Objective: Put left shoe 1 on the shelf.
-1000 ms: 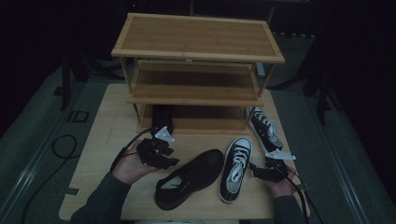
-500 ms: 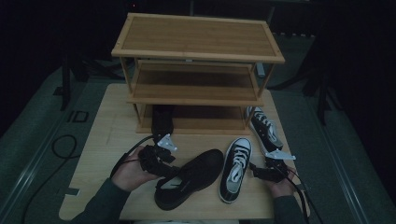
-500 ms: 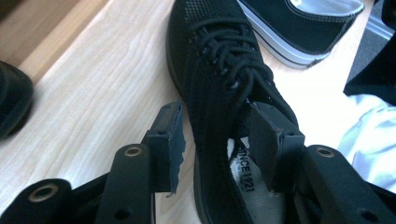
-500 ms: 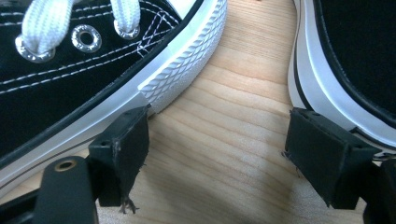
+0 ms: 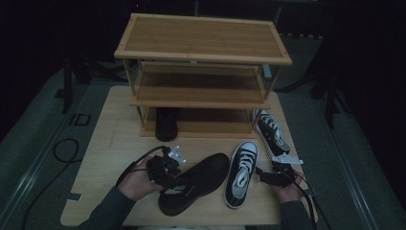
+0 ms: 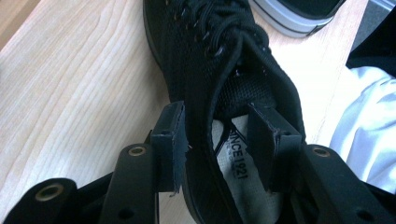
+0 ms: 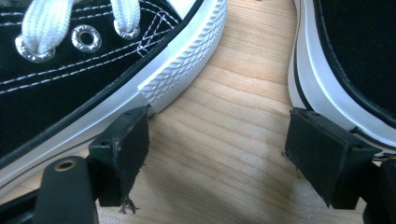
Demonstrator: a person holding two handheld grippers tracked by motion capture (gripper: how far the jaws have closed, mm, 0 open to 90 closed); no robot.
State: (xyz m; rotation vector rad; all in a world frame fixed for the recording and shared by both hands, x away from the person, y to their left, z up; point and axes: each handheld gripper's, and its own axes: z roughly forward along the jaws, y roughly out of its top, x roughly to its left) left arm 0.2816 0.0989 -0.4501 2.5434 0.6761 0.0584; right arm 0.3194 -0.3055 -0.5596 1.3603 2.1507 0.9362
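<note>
Dim room, dark surroundings. Light wood table (image 5: 110, 143) on grey floor (image 5: 33, 143). Three-tier wooden rack (image 5: 201, 43) stands at the table's far side. Black cable (image 5: 62, 148) looped on floor, left of table.

High view dim, murky; both gripper views bright, sharp.

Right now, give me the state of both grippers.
Left gripper: open, jaws just been closing, straddling the collar of the black shoe, not yet pressing.
Right gripper: open, holding nothing, bare table between the jaws, sneakers either side.
</note>
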